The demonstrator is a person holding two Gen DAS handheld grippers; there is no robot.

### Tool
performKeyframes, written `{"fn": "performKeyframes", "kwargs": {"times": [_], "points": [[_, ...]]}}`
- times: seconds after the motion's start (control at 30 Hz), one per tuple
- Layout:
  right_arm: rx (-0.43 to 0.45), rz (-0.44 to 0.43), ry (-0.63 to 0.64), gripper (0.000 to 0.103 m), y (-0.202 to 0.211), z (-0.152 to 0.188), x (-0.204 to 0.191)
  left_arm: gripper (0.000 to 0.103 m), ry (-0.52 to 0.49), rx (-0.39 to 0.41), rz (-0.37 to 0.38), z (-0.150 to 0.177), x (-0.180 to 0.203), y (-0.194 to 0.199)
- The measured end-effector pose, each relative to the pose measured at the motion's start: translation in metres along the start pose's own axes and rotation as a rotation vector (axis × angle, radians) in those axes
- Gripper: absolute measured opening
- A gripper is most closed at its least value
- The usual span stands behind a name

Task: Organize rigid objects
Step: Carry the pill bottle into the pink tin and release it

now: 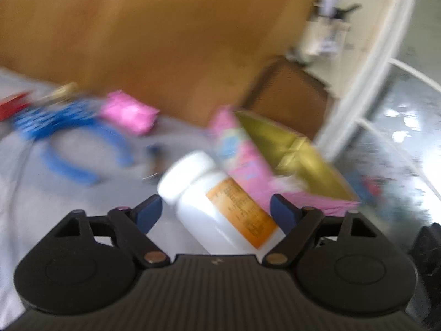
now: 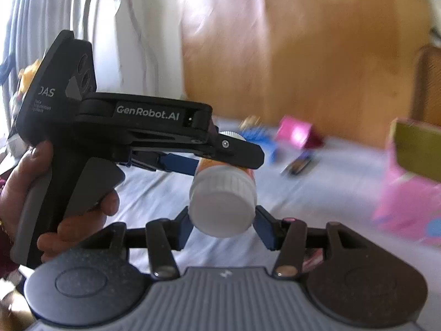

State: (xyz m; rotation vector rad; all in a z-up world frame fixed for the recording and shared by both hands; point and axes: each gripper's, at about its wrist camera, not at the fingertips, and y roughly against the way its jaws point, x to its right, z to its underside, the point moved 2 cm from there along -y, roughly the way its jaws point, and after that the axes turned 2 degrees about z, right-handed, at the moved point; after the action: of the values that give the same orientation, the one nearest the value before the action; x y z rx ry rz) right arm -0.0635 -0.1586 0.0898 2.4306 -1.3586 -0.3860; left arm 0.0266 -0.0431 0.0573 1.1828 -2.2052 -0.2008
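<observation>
A white plastic bottle with an orange label and a white cap lies between the fingers of my left gripper, which looks shut on it above the grey cloth. In the right wrist view the same bottle points its cap at the camera. The left gripper reaches in from the left there and holds the bottle's body. My right gripper has its blue pads on both sides of the cap; contact is unclear because of blur.
A pink box with a gold-lined open lid stands just beyond the bottle. A blue hairband, a pink packet, a red item and a pen lie on the grey cloth. A wooden board stands behind.
</observation>
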Motion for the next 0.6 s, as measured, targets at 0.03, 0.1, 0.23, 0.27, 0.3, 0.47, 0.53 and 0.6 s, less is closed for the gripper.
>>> {"fn": "performKeyframes", "kwargs": {"times": [0.03, 0.1, 0.23, 0.27, 0.3, 0.47, 0.53, 0.6], "points": [[0.029, 0.034, 0.003, 0.048, 0.005, -0.004, 0.008, 0.082, -0.02, -0.017, 0.041, -0.008, 0.015, -0.011], [0.085, 0.108, -0.004, 0.048, 0.018, -0.012, 0.032, 0.082, -0.107, -0.036, 0.051, -0.018, 0.048, -0.038], [0.118, 0.204, -0.104, 0.048, 0.033, -0.019, 0.09, 0.082, -0.195, -0.069, 0.101, -0.032, 0.095, -0.095], [0.122, 0.227, -0.123, 0.048, 0.033, -0.02, 0.102, 0.084, -0.191, -0.089, 0.104, -0.035, 0.102, -0.11], [0.119, 0.253, -0.139, 0.048, 0.032, -0.02, 0.114, 0.085, -0.188, -0.109, 0.099, -0.036, 0.107, -0.124], [0.133, 0.41, -0.211, 0.059, 0.017, -0.008, 0.158, 0.085, -0.234, -0.117, -0.002, -0.028, 0.113, -0.14], [0.16, 0.422, -0.239, 0.059, 0.018, -0.001, 0.164, 0.085, -0.232, -0.087, -0.017, -0.027, 0.104, -0.118], [0.156, 0.406, -0.272, 0.059, 0.019, 0.003, 0.17, 0.087, -0.234, -0.026, -0.035, -0.025, 0.088, -0.083]]}}
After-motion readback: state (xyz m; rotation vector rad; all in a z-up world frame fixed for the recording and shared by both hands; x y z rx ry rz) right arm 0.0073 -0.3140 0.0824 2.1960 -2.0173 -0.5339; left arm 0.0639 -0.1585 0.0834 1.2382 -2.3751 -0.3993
